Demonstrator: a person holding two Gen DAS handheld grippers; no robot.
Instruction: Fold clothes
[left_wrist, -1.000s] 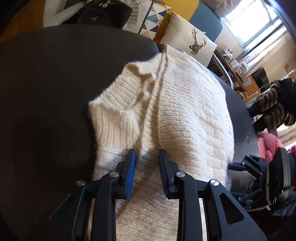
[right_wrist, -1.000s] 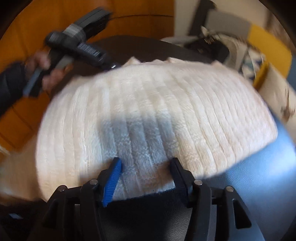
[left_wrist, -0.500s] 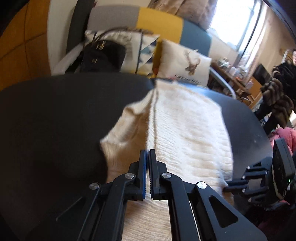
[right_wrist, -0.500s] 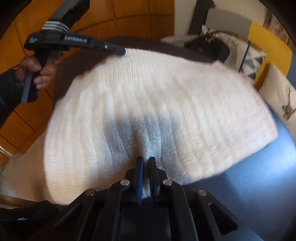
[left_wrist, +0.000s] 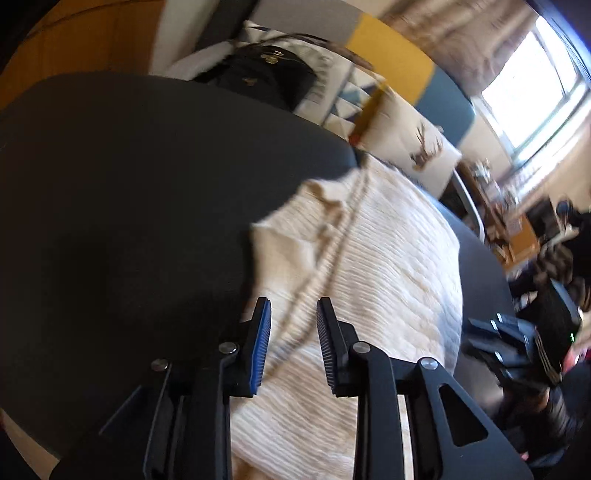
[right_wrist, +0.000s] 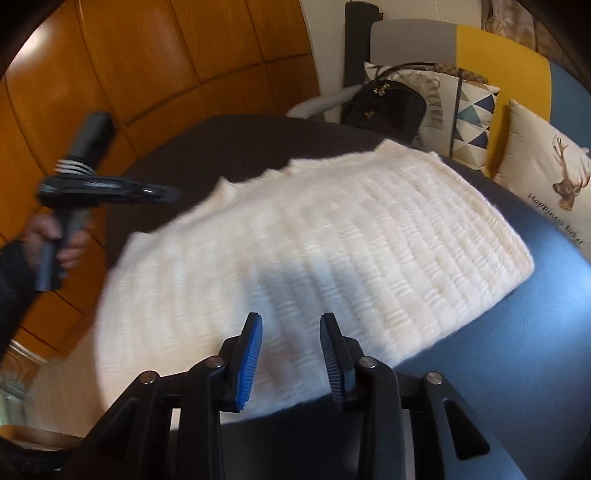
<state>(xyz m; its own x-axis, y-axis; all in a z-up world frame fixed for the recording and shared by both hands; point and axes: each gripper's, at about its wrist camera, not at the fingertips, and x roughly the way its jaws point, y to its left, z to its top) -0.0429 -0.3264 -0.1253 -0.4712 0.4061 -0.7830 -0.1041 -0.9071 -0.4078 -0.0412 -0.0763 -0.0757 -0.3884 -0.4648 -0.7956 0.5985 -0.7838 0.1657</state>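
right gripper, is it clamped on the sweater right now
No, the right gripper is open, its blue pads apart above the sweater with knit showing between them.

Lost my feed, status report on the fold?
Both hand-held grippers open: left, right. Cream sweater folded on dark table. Nothing in the way.

A dark round table (right_wrist: 236, 147) filled the foreground. Behind it ran a wall of orange wooden panels (right_wrist: 184, 55). A sofa with grey, yellow and blue back sections (right_wrist: 498, 55) stood past the table's far edge, carrying a black handbag (right_wrist: 384, 103), a cushion with a triangle pattern (right_wrist: 472, 110) and a cream cushion printed with a deer (right_wrist: 554, 181). A bright window (left_wrist: 532, 85) lit the room from the far right, with cluttered shelves (left_wrist: 491, 206) below it, blurred.
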